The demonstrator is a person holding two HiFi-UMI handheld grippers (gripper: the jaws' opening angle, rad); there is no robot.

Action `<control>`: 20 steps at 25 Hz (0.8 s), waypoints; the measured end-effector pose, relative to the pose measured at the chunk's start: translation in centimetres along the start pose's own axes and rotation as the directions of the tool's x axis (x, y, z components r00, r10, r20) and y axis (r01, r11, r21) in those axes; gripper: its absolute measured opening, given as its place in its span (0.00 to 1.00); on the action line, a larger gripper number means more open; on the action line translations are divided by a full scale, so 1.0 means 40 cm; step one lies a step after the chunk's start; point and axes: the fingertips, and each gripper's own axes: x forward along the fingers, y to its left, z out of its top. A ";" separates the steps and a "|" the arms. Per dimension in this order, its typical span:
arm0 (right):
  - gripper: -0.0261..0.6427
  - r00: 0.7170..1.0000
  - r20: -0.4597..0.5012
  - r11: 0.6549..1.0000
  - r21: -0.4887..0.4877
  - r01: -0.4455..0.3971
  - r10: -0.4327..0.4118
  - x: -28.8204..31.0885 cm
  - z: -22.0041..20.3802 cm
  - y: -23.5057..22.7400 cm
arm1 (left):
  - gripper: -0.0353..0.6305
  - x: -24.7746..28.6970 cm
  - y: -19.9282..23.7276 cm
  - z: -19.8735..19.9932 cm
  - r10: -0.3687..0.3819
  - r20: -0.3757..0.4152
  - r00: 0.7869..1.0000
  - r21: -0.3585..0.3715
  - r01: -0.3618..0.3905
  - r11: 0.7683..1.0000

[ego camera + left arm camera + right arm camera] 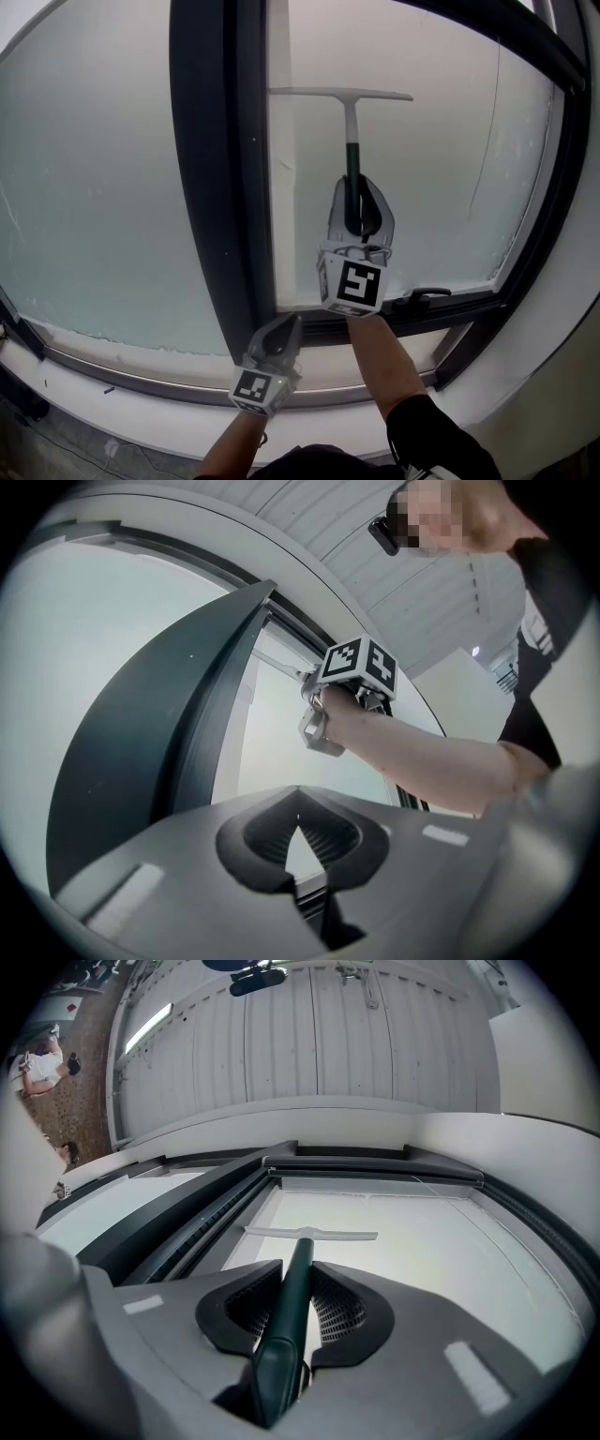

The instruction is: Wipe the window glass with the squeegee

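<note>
Head view, left to right.

- Left pane [103,187]: frosted, pale.
- Dark mullion [211,187]: runs top to bottom between the two panes.
- Left hand-held gripper [286,330]: low, at the foot of the mullion above the white sill [141,375]. Jaws narrow, tips together, with nothing between them in its own view [298,825].
- Squeegee [352,131]: upright on the window glass [441,159] of the right pane. Pale blade level in the upper half and lying on the glass, dark green handle pointing down.
- Right hand-held gripper [356,195]: clamped on the handle's lower end, pads on both sides [298,1274].
- Window handle [422,296]: on the bottom frame, just right of this gripper's marker cube.
</note>
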 end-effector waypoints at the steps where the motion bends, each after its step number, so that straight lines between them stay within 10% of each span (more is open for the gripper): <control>1: 0.18 1.000 0.001 1.000 0.000 0.001 -0.001 -0.003 -0.001 0.000 | 0.05 -0.002 0.000 -0.003 0.000 -0.005 1.000 0.000 0.000 1.000; 20: 0.19 0.993 -0.118 1.000 0.011 0.027 -0.026 -0.112 -0.067 0.026 | 0.05 -0.067 -0.021 -0.038 -0.052 -0.067 0.996 -0.011 0.052 0.999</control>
